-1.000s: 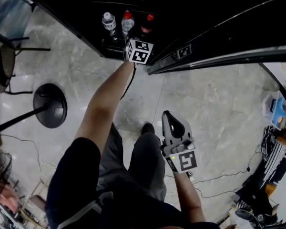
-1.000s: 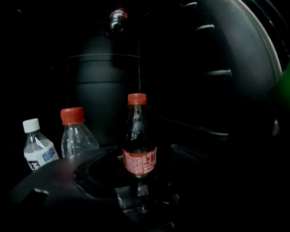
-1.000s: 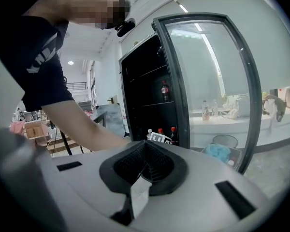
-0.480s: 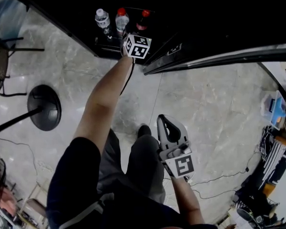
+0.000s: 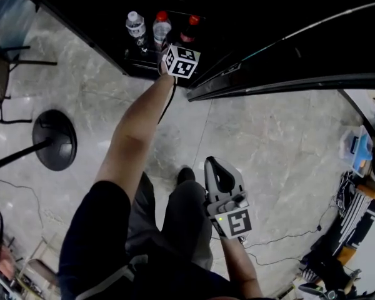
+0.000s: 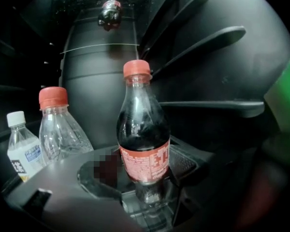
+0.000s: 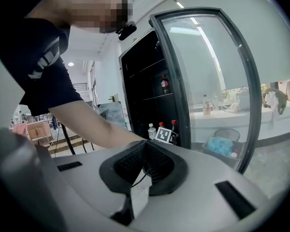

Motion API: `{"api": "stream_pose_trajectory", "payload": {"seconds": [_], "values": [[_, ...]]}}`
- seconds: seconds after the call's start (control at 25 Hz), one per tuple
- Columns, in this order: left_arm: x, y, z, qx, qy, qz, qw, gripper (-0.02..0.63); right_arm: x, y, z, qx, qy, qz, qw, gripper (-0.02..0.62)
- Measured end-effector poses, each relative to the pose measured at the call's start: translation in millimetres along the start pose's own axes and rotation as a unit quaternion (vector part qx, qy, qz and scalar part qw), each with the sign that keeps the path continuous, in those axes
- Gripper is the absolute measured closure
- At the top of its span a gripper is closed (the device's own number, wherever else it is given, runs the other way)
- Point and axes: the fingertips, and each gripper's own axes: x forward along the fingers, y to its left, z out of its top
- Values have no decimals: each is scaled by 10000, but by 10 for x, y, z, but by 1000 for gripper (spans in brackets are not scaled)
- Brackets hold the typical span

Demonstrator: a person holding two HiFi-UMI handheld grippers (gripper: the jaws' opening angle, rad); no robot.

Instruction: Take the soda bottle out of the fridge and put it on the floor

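The left gripper (image 6: 146, 177) is reaching into the dark fridge (image 5: 269, 24) at the top of the head view. There only its marker cube is showing, and the jaws are lost in the black interior. In the left gripper view, the jaws are standing spread on either side of the soda bottle (image 6: 144, 139) and have just been closing in on it. The right pad is lying close against the red label, but no firm squeeze is showing. The bottle is standing upright at centre frame, still inside the fridge, with its base partly hidden behind the gripper body.

To its left, a clear bottle with a red cap (image 6: 60, 129) is standing, and a small white-capped bottle (image 6: 20, 146) is being cut off by the lower-left edge. High in that view, another dark bottle (image 6: 109, 12) is too dim to read.

The right gripper (image 7: 144, 148) is hanging low over the pale floor (image 5: 275, 142), its jaws pressed together on nothing. The glass door (image 7: 208, 81) is standing open at the right of its view. A black round stand base (image 5: 54, 140) is sitting at the left of the head view.
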Motion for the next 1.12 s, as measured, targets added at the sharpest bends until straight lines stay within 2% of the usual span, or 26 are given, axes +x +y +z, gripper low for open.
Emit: {"api": "stream_pose_trajectory", "payload": {"seconds": [0.16, 0.28, 0.48, 0.68, 1.12], "values": [[-17, 7, -4, 12, 82, 46, 10000, 291, 21, -10, -5, 2, 15, 34, 10000, 577], [-76, -19, -4, 165, 88, 19, 9998, 295, -3, -15, -22, -1, 36, 36, 10000, 577], [-338, 2, -4, 141, -70, -46, 9999, 296, -34, -2, -26, 42, 93, 67, 9999, 577], [-864, 48, -4, 25, -198, -145, 9997, 296, -16, 53, 19, 69, 131, 145, 9998, 577], [-1962, 277, -307, 177, -143, -323, 9992, 296, 295, 148, -71, -246, 234, 551, 9979, 577]]}}
